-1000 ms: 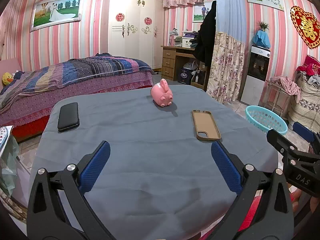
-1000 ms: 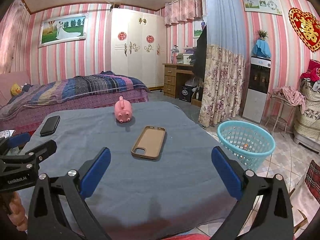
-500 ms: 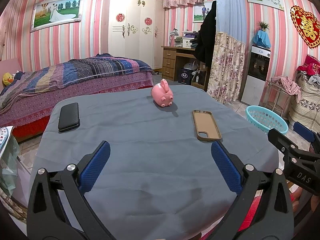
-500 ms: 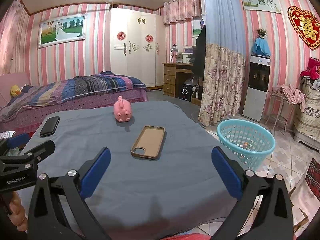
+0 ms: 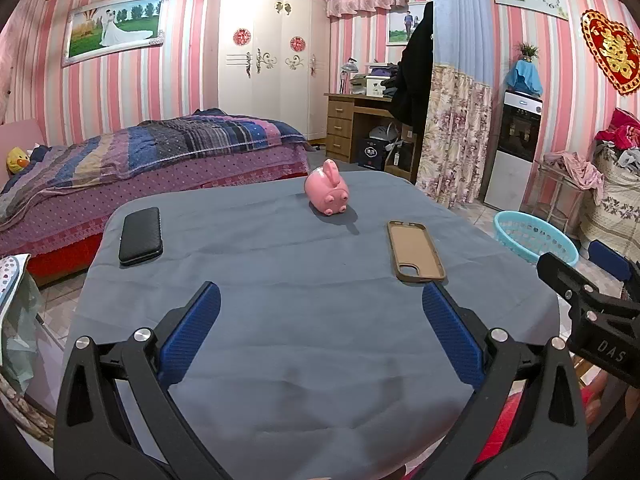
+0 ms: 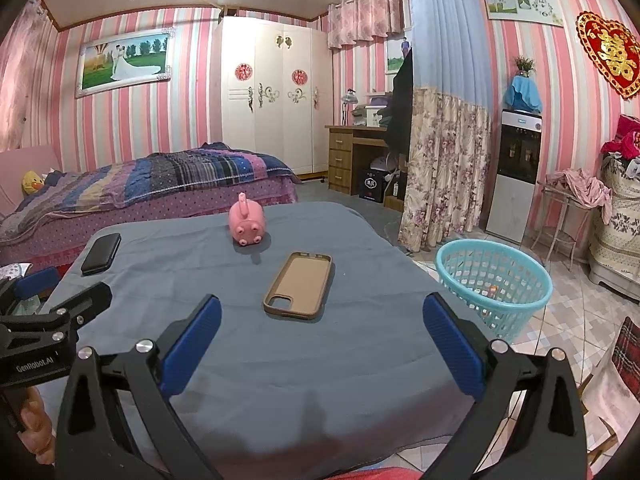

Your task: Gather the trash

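little has moved since the earlier frames: both views sit almost unchanged, the right wrist view tipped a touch lower. grey-clothed table [image 5: 280, 320] fills the centre. teal basket [image 6: 494, 286] stands on the floor at right, a small scrap inside. left gripper [image 5: 320, 328] and right gripper [image 6: 322, 332] hover spread apart, empty. brown phone case [image 6: 298, 286], black phone [image 5: 141, 235] at left, pink pig toy [image 5: 326, 193] lie well apart.

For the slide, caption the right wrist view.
Open right gripper hovers over a grey-clothed table holding a tan phone case, pink pig toy and black phone; teal basket on floor.
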### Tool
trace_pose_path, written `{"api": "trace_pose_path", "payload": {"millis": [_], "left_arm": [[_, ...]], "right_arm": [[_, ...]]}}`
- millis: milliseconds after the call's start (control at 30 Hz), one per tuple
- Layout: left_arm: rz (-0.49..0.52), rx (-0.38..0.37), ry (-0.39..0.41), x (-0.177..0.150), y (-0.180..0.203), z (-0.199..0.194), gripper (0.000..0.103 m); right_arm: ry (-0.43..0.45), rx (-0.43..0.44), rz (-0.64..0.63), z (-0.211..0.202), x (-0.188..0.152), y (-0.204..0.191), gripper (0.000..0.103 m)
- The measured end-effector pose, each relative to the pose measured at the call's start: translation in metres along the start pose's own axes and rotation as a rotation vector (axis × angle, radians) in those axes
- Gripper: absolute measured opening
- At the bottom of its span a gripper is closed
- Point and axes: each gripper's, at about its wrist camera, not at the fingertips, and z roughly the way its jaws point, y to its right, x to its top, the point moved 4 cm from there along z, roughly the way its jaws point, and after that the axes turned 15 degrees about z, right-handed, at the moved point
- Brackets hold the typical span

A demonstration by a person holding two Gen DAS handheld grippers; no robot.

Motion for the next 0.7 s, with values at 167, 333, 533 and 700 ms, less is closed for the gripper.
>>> {"api": "trace_pose_path", "payload": {"millis": [167,333,533,700], "left_arm": [[0.000,0.002,0.000,-0.0002,-0.0013,0.0011,0.098],[0.001,0.005,-0.001,-0.0008,-0.0019,0.0017,0.098],[-0.006,0.019,0.005,-0.0018,-0.0044,-0.0002,0.098],[-0.008,0.022,0.006,-0.0028,-0.0076,0.0009,0.098]], "right_arm": [[-0.006,0.001,0.002,0.0010,-0.0001,0.0000,0.098],[-0.006,0.007,0.009,0.0006,0.0016,0.0003,0.098],[-0.011,0.014,0.005,0.0028,0.0008,-0.0046,0.098],[-0.014,0.017,0.002,0.0051,0.0014,-0.0056,0.098]]}}
